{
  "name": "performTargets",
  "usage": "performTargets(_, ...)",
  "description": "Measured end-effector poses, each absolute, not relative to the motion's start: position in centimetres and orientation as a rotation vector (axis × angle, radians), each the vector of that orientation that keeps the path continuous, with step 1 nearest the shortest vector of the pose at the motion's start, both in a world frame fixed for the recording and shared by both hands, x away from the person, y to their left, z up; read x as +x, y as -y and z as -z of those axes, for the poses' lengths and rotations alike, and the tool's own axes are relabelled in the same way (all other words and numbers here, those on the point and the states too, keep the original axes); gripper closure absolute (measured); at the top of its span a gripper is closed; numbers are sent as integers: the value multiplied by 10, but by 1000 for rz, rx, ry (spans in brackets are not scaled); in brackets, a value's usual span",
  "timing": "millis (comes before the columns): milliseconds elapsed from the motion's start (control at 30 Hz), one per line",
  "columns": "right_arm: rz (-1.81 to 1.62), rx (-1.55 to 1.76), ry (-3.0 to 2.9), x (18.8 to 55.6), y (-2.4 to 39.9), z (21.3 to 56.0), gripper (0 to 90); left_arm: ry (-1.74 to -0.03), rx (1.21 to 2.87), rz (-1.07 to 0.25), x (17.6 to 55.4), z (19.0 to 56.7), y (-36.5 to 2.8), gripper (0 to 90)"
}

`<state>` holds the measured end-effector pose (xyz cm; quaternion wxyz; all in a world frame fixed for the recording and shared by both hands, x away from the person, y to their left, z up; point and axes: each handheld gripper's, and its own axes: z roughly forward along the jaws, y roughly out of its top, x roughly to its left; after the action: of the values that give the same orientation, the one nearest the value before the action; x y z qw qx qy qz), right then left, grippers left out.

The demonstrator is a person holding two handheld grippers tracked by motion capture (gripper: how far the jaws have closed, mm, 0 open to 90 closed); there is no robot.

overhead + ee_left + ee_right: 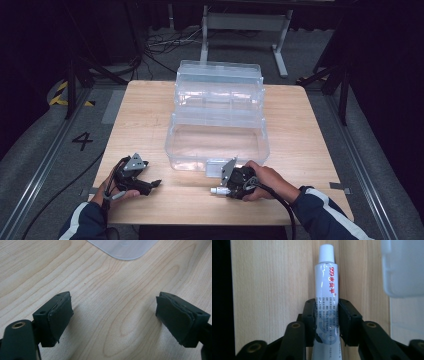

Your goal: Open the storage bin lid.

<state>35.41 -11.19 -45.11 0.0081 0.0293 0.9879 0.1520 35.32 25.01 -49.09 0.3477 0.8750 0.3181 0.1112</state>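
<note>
Right gripper view is showing the right gripper [327, 315] clasping a white ointment tube [327, 292] beside the clear plastic box [403, 267]; the left gripper [113, 315] is hanging spread over the wooden table [105, 285].

A wooden worktop [150, 120] carries a clear plastic box [217, 140] at its middle, its lid [219, 82] thrown back toward the far edge. At the near edge, toward the left corner, the left tool [156, 183] lies low over the wood in a hand [112, 189], its jaws parted with nothing between them. Just right of the near edge's middle, close against the box's front wall, the right tool [225, 190] sits in the other hand [265, 180], with a white tube [218, 190] in its jaws, cap pointing left. Both sleeves are dark blue with white stripes.
</note>
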Motion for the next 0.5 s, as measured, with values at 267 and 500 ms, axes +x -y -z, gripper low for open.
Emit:
performTargets(267, -468, 68, -3099, 355, 106, 451, 671, -825, 2269, -288, 353, 491, -250, 141)
performTargets(500, -491, 80, -3121, 357, 106, 452, 705, -821, 2271, -288, 353, 491, -250, 141)
